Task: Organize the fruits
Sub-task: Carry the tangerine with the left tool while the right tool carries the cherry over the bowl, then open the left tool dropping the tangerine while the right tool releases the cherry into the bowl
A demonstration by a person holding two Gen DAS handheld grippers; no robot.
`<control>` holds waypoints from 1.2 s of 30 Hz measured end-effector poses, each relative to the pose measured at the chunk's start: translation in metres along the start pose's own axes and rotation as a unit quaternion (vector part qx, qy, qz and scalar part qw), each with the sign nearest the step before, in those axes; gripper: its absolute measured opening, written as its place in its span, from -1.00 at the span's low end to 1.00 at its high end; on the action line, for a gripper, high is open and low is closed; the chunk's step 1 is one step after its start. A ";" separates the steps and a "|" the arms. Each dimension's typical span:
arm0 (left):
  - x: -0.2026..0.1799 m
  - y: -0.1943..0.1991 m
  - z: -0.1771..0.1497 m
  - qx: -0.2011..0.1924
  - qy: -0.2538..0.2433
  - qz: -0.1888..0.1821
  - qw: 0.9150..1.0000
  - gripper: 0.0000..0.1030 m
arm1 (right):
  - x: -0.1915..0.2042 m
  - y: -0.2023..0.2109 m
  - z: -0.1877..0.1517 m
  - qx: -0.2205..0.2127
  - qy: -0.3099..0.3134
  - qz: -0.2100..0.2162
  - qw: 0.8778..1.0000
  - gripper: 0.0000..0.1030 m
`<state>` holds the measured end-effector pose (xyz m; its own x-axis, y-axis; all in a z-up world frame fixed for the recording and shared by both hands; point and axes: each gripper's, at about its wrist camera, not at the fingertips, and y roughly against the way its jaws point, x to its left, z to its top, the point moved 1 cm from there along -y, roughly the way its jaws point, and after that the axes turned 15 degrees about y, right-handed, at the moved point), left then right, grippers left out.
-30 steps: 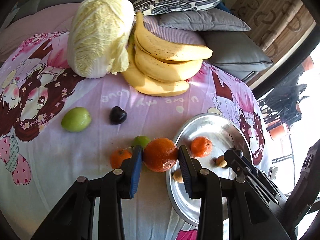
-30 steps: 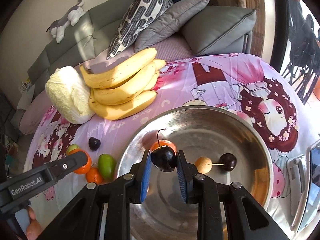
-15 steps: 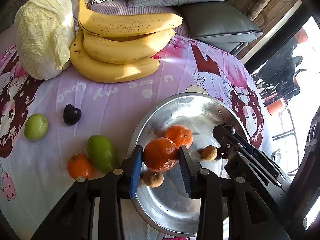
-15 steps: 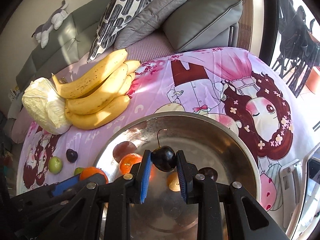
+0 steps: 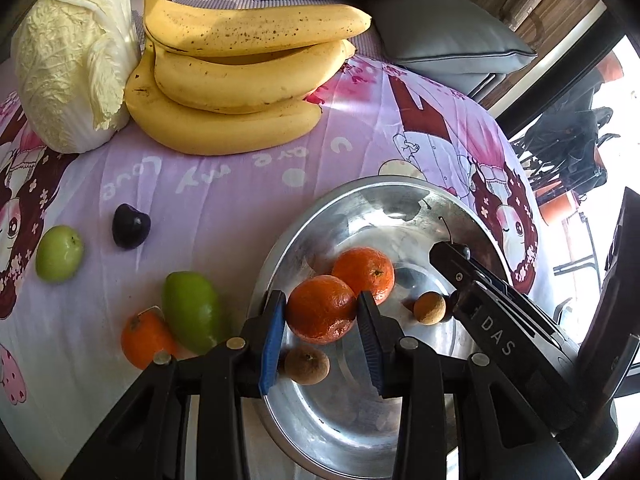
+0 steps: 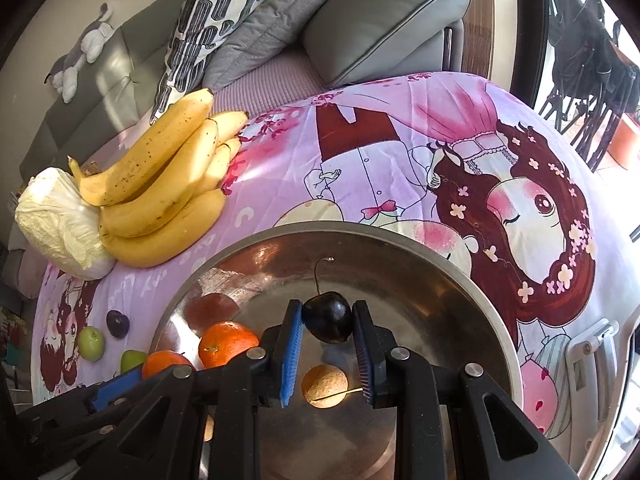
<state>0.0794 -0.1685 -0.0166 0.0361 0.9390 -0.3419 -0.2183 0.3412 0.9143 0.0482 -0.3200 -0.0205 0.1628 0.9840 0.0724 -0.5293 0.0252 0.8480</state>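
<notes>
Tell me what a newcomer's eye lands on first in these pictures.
The steel bowl on the pink cartoon cloth, with both grippers over it: the left gripper clamps an orange, the right gripper a dark cherry. Behind lie big yellow bananas beside a pale cabbage.

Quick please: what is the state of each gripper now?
Left gripper: closed on an orange.
Right gripper: closed on a dark cherry.

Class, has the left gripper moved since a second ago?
Yes. The left gripper, holding a tangerine, has moved from the cloth beside the metal bowl to above it.
</notes>
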 end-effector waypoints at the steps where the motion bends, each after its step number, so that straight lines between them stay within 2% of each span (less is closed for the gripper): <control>1: 0.000 -0.001 0.000 0.000 0.001 0.001 1.000 -0.27 | 0.000 -0.001 0.000 0.002 0.000 -0.002 1.000 -0.47; 9: 0.001 0.000 0.000 0.000 0.000 0.005 1.000 -0.27 | 0.000 -0.001 -0.001 0.010 -0.003 -0.007 1.000 -0.46; 17: 0.002 0.014 0.000 -0.015 -0.006 0.004 1.000 -0.26 | 0.005 0.007 0.000 -0.001 0.005 -0.010 1.000 -0.39; 23: 0.010 0.030 0.004 -0.036 0.002 0.014 0.999 -0.19 | 0.011 0.014 0.001 -0.007 0.016 -0.013 1.000 -0.19; 29: 0.039 0.045 0.011 -0.061 0.038 0.045 0.996 -0.13 | 0.022 0.022 -0.004 -0.005 0.031 -0.015 0.999 -0.09; 32: 0.058 0.051 0.015 -0.077 0.054 0.071 0.993 -0.02 | 0.033 0.027 -0.008 -0.006 0.046 -0.015 0.999 -0.06; 36: 0.083 0.058 0.016 -0.089 0.073 0.097 0.989 -0.01 | 0.048 0.032 -0.015 -0.007 0.060 0.003 0.998 -0.05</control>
<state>0.0854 -0.0701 0.0115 -0.1627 0.9655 -0.2033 -0.3762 0.1297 0.9174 0.0271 -0.2693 0.0023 0.0595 0.9981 0.0129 -0.5420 0.0214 0.8401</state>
